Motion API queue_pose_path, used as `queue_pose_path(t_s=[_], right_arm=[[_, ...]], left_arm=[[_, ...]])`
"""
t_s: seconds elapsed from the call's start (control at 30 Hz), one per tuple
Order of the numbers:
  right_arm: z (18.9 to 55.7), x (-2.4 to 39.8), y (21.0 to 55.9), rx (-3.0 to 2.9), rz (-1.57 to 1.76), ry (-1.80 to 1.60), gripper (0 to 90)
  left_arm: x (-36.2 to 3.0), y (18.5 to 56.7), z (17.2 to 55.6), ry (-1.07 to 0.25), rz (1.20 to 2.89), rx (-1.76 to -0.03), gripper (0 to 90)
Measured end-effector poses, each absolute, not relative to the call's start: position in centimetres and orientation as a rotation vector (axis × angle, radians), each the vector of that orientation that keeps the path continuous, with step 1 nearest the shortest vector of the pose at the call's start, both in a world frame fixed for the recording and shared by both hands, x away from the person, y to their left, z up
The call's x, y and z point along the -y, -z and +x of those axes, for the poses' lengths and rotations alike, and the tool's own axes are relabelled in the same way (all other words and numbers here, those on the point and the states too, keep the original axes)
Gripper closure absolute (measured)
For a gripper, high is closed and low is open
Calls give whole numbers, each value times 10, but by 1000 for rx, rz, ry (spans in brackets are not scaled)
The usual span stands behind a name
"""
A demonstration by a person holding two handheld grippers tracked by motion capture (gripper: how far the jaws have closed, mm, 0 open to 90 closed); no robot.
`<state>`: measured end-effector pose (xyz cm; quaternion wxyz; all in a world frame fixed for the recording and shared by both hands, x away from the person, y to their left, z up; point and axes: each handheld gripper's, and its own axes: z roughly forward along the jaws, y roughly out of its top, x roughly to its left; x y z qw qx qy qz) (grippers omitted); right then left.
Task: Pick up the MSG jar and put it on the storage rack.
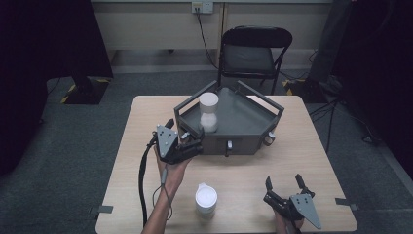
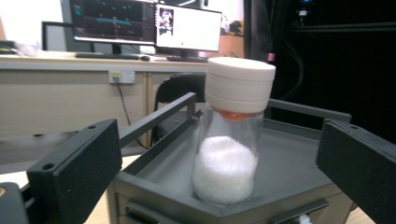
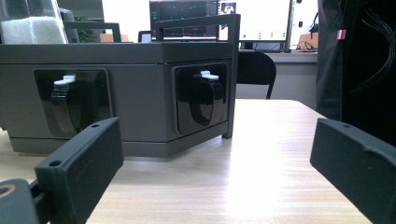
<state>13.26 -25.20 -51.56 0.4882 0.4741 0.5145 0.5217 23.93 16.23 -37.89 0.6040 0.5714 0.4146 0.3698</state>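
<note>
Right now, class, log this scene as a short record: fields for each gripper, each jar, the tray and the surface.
left gripper: open, at the tray's front left corner, jaws either side of the jar in the left gripper view, apart from it
right gripper: open, low over the table, holds nothing
jar in tray: upright, white lid, white powder inside, near front edge
second jar: upright on the table, between the forearms
tray: dark grey, railed, on the table
table: light wood

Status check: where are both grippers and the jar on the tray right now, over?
Left gripper open, at the tray's near-left corner, facing the jar. Right gripper open, idle, low on the table. Jar upright on tray, lidded. Second jar stands apart, not in the way.
</note>
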Motion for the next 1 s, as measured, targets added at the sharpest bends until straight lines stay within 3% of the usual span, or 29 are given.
queue_pose_path(t_s=[0.47, 1.0], right_arm=[[133, 251, 516, -1245, 1157, -1262, 11], [133, 250, 516, -1243, 1159, -1259, 14]], left_arm=[[-178, 405, 216, -875, 1272, -1036, 0], [-186, 462, 178, -959, 1240, -1061, 0]])
